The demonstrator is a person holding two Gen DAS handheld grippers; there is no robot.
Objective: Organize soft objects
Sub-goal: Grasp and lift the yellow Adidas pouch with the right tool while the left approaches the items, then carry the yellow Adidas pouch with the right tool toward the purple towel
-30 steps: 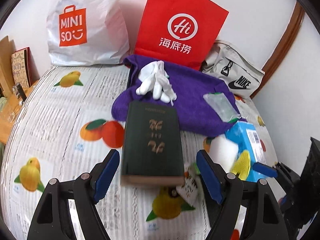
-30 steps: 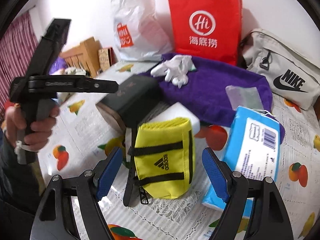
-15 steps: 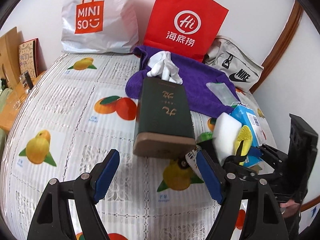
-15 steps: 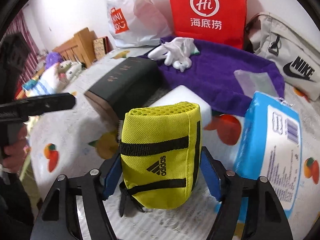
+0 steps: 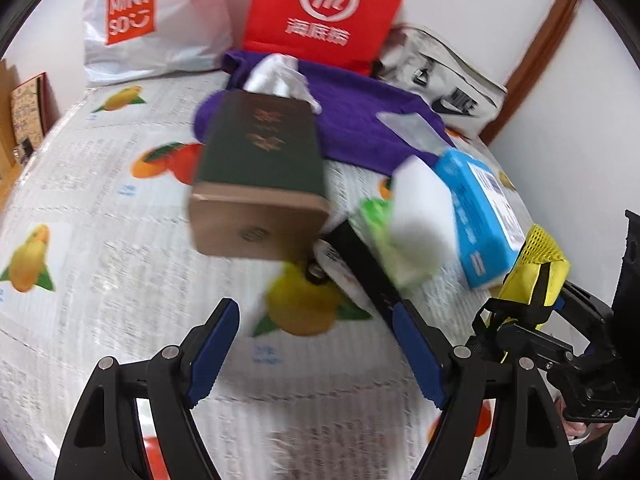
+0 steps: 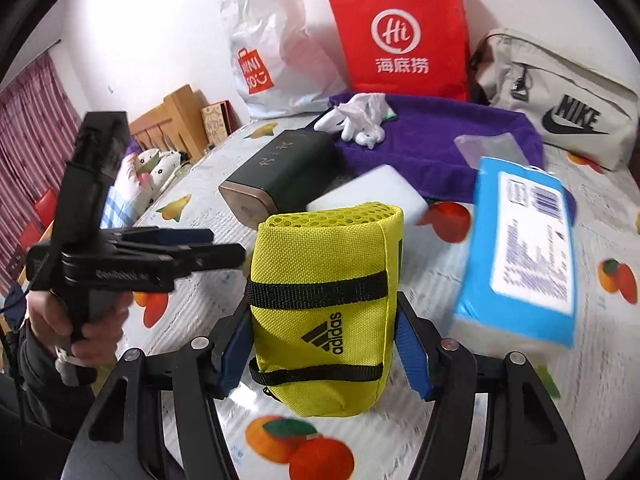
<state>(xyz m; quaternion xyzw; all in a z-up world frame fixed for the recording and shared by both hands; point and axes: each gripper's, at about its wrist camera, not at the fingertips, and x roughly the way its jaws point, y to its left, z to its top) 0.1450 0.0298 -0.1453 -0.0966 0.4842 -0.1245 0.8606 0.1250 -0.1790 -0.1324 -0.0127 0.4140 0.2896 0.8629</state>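
A yellow adidas pouch stands upright between the blue pads of my right gripper, which is shut on its sides and holds it just above the fruit-print tablecloth. The left wrist view shows the same pouch at the far right. My left gripper is open over bare cloth, a short way in front of a dark green box, with nothing between its fingers. On the table lie a white sponge, a blue tissue pack, a purple towel and white gloves.
A white MINISO bag, a red paper bag and a beige Nike bag stand along the back wall. A black strap and a green cloth lie by the sponge. A hand holds the left gripper.
My right gripper closed on the yellow pouch and raised it off the cloth. My left gripper drew back from the green box, which was between its fingers a second ago.
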